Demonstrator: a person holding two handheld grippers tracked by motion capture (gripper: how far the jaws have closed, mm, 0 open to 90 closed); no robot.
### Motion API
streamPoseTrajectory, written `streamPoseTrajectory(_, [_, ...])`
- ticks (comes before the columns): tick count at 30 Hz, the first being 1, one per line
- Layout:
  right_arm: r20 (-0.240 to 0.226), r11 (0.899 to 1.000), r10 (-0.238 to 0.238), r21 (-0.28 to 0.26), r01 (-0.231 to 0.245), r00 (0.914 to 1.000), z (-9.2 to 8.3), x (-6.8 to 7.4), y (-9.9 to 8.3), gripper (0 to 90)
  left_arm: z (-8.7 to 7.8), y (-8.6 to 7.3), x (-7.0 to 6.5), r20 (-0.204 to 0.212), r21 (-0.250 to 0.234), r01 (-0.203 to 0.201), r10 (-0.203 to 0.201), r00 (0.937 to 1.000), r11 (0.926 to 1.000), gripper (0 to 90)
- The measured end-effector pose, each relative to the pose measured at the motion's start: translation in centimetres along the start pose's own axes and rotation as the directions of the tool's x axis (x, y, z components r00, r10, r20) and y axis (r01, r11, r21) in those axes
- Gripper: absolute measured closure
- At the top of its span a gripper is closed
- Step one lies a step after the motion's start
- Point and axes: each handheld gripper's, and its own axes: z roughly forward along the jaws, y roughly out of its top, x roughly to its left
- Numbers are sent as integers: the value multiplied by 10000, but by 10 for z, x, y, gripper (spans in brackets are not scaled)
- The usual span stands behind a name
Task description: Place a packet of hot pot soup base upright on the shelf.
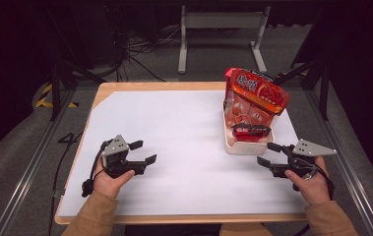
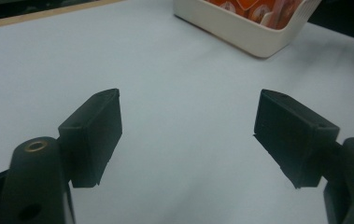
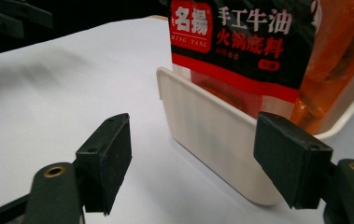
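A white bin stands on the right half of the white sheet, stuffed with orange-red snack packets; a dark red-and-black packet sits at its near end. My right gripper lies just to the near right of the bin, open and empty. In the right gripper view its jaws stand wide, with the bin's wall and the printed packet close ahead. My left gripper rests low over the sheet's left side, open, with nothing between its jaws. The bin is far ahead of it.
The sheet covers a wooden table ringed by metal rails. A white metal stand and cables lie on the floor beyond. The left gripper shows far off in the right gripper view.
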Motion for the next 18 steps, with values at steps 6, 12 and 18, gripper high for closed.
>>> streamPoseTrajectory(6, [4,9999,-80,99,80,10000,2,2,-3,281,2,-9,-3,107,-12,22,-22,9999,10000,270])
streamPoseTrajectory(12, [109,9994,-92,339,88,9999,5,4,-9,283,3,-16,-1,153,-75,170,-169,9997,9998,259])
streamPoseTrajectory(18, [167,9990,-167,411,160,9997,7,5,-11,282,2,-18,1,86,-159,249,-248,9997,9996,267])
